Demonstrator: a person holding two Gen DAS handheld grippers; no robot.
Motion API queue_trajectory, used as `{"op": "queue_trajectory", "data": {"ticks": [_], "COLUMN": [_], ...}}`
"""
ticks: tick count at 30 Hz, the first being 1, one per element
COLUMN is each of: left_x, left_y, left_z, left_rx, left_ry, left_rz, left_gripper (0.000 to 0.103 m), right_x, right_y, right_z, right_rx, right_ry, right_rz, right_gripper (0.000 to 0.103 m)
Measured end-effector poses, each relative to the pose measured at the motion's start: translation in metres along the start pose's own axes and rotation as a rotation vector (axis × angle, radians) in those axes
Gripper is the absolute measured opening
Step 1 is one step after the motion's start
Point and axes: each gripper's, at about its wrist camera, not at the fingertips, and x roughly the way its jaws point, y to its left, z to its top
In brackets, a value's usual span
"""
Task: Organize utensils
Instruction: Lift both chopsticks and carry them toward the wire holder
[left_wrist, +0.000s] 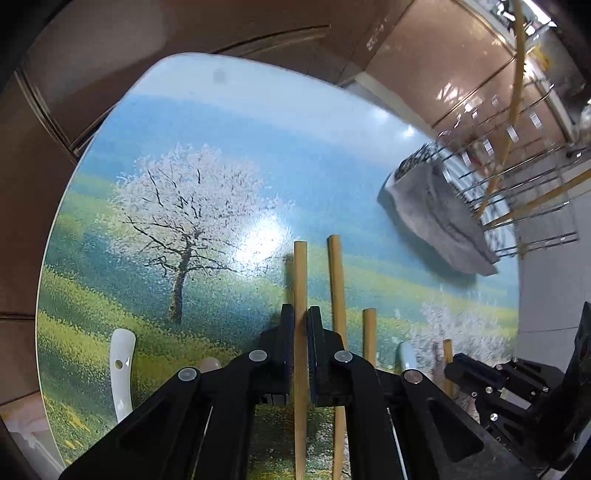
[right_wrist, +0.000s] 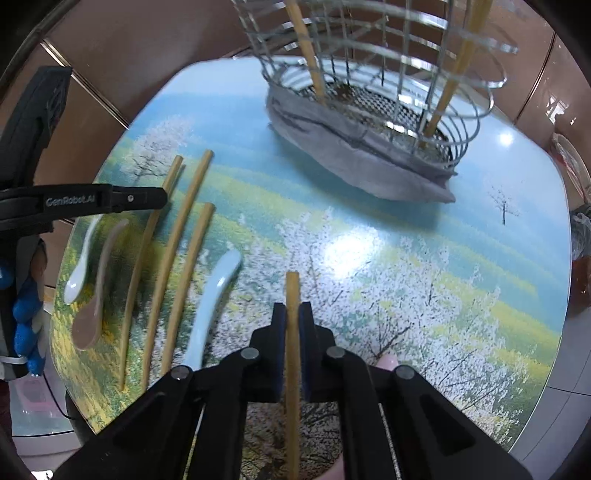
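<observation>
My left gripper (left_wrist: 301, 319) is shut on a wooden chopstick (left_wrist: 300, 273) whose end sticks out past the fingertips over the table. Two more chopsticks (left_wrist: 337, 280) lie just right of it. My right gripper (right_wrist: 292, 314) is shut on another chopstick (right_wrist: 292, 291). From the right wrist view the left gripper (right_wrist: 160, 197) is at the far left, over the leftmost chopstick of a row of three (right_wrist: 177, 240). A white spoon (right_wrist: 79, 266), a brown spoon (right_wrist: 94, 306) and a pale blue spoon (right_wrist: 214, 299) lie flat among them.
A wire utensil basket (right_wrist: 465, 122) stands on a grey cloth (right_wrist: 351, 162) at the far side of the landscape-printed table (right_wrist: 424, 258), with chopsticks (right_wrist: 310, 55) leaning inside. Brown tiled floor surrounds the table edge (left_wrist: 85, 155).
</observation>
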Motion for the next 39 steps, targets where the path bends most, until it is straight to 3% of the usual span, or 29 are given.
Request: {"op": "queue_trajectory", "data": {"ticks": [8,16,24,32,35,39], "left_x": [-0.048,-0.104,-0.180,-0.237,-0.240,-0.227], "left_y": [-0.004,-0.004,-0.023,-0.056,-0.065,-0.066], "left_z": [-0.023,-0.040,-0.070,-0.059,-0.050,-0.042], "left_rx": [0.017,0.033,0.084,0.123,0.130,0.127], "left_ry": [-0.111,-0.231,-0.418,-0.620,-0.645,-0.632], "left_rz": [-0.006,-0.066,-0.171,-0.257,-0.279,-0.284], "left_gripper": [0.006,0.006,0.006,0.006,0.006,0.006], "right_x": [-0.041,-0.098,-0.173,-0.238,-0.249,-0.225], "right_y": [0.009,0.022,0.030,0.031,0.029,0.021], "right_z": [-0.023,-0.054,-0.087,-0.081,-0.075,-0.069], "right_rx": [-0.006,-0.026,-0.042,-0.045,-0.053,-0.039], "right_ry": [-0.116,-0.271,-0.482,-0.684,-0.694,-0.636], "right_rz": [0.050,0.117,0.158,0.120,0.115,0.115], "right_gripper": [0.006,0.006,0.005,0.000,0.000,0.000]}}
